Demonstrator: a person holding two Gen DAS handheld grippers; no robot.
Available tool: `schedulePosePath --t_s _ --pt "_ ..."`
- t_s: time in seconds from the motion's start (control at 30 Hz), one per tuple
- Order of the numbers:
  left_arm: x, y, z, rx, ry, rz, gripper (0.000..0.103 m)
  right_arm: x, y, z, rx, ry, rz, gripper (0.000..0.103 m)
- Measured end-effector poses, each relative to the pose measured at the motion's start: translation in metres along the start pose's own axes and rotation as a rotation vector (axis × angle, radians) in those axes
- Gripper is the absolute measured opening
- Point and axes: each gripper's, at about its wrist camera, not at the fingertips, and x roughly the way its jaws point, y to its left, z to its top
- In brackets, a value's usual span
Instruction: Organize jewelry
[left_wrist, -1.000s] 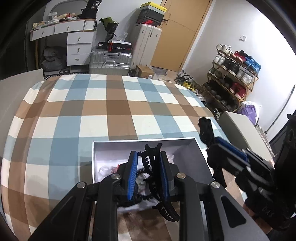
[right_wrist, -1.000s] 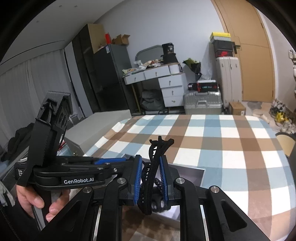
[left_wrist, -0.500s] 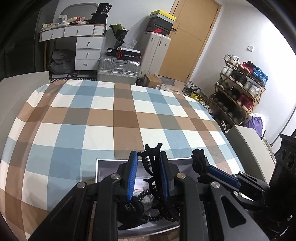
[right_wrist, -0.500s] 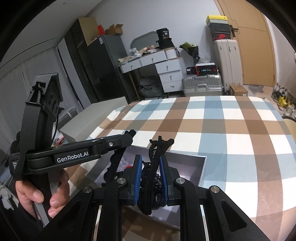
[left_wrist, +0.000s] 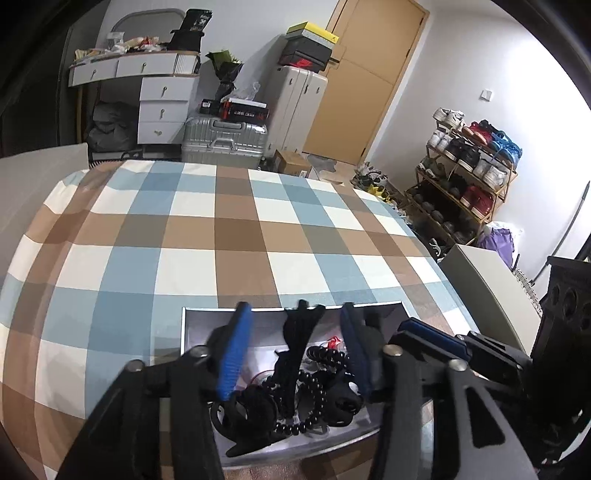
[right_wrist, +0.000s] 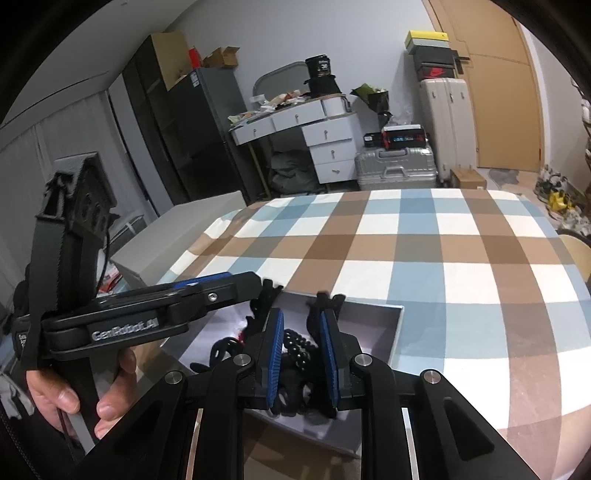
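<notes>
A grey open box (left_wrist: 207, 319) sits on the checked cloth at the near edge. It holds black bead strands (left_wrist: 310, 384), black hair clips and small bits. My left gripper (left_wrist: 295, 325) is open over the box; a black claw clip (left_wrist: 299, 332) stands between its fingers, touching neither. My right gripper (right_wrist: 301, 328) is open just above the box (right_wrist: 384, 325); a black clip (right_wrist: 317, 314) leans by its right pad (right_wrist: 328, 354) and beads (right_wrist: 295, 345) lie under it. The left gripper also shows in the right wrist view (right_wrist: 236, 288).
The checked tablecloth (left_wrist: 236, 236) stretches away beyond the box. A pale box (left_wrist: 491, 288) stands to the right of the table, another pale box (right_wrist: 177, 229) to the left. Suitcases, a drawer desk and a shoe rack (left_wrist: 465, 177) line the room behind.
Both grippers have opened over the box. The left one has let go of its claw clip and the right one has let go of its clip and beads, which now sit in the box.
</notes>
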Motion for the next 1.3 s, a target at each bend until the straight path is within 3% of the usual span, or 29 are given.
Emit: schedulePosePath --t_s 0.2,0.3,0.4,0.5,0.57,0.77,0.9,1.07,1.3 --pt "-0.006 -0.003 -0.002 0.014 -0.01 0.027 0.047 -0.017 -0.002 -0.002 0.02 -0.055 -0.007 0.039" --pt "-0.012 -0.006 -0.004 0.022 -0.035 0.065 0.064 -0.032 0.001 -0.003 0.019 -0.105 -0.027 0.052" --pt "-0.021 -0.007 -0.007 0.03 -0.08 0.088 0.07 -0.046 0.003 -0.006 0.016 -0.169 -0.053 0.069" --pt "-0.032 -0.01 -0.011 0.051 -0.158 0.17 0.085 -0.057 0.006 -0.009 0.014 -0.213 -0.074 0.08" --pt "-0.042 -0.012 -0.016 0.052 -0.22 0.242 0.086 -0.064 0.01 -0.012 0.003 -0.24 -0.086 0.087" --pt "-0.07 -0.021 -0.03 0.111 -0.391 0.299 0.102 -0.081 0.026 -0.022 -0.062 -0.315 -0.138 0.097" --pt "-0.082 -0.028 -0.037 0.153 -0.456 0.34 0.102 -0.092 0.035 -0.028 -0.088 -0.375 -0.168 0.103" --pt "-0.088 -0.033 -0.046 0.195 -0.523 0.391 0.102 -0.1 0.044 -0.038 -0.128 -0.423 -0.18 0.103" --pt "-0.081 -0.024 -0.062 0.206 -0.553 0.465 0.102 -0.102 0.053 -0.053 -0.184 -0.475 -0.207 0.103"
